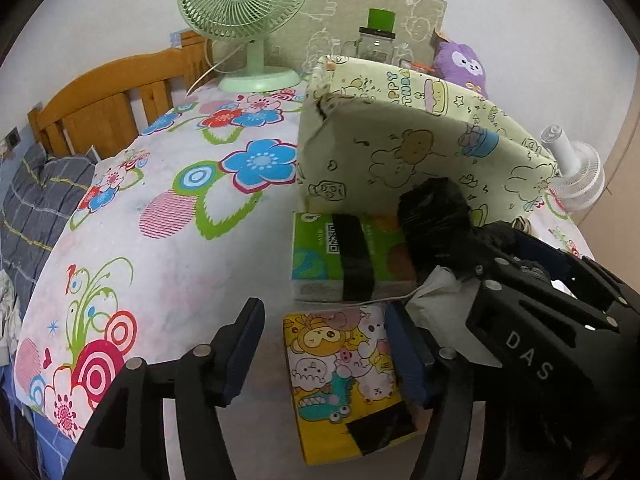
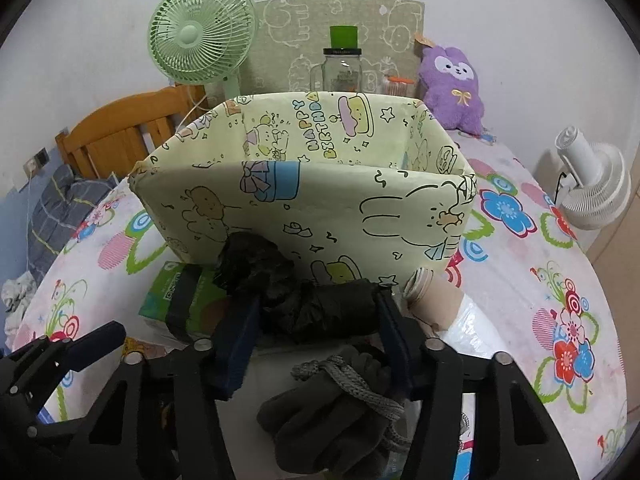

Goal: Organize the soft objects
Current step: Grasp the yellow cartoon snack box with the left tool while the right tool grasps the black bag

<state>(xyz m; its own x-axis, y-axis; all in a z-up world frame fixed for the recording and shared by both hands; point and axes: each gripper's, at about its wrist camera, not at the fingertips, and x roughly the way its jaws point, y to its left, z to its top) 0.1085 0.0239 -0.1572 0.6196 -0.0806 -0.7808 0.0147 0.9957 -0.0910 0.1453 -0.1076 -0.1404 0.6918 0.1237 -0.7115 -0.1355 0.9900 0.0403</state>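
Right hand-held gripper [image 2: 316, 320] clamped across black bundle [image 2: 320, 308], soft and light, just before box [image 2: 304, 184]. Left hand-held gripper [image 1: 324, 344] apart, straddling yellow tissue pack [image 1: 344, 376] unpressed. Best gripped mid-bundle.

A plain white wall [image 2: 100, 20] backs a wooden headboard [image 2: 120, 128] and a floral-clothed table [image 1: 160, 208].

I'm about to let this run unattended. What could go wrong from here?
1. The right gripper pinches the black bundle only at one end; the crumpled part sticks out and may catch the bin wall.
2. The left gripper is open over the yellow pack, close to the right gripper; they might collide.
3. The green pack lies against the bin and could get shoved.
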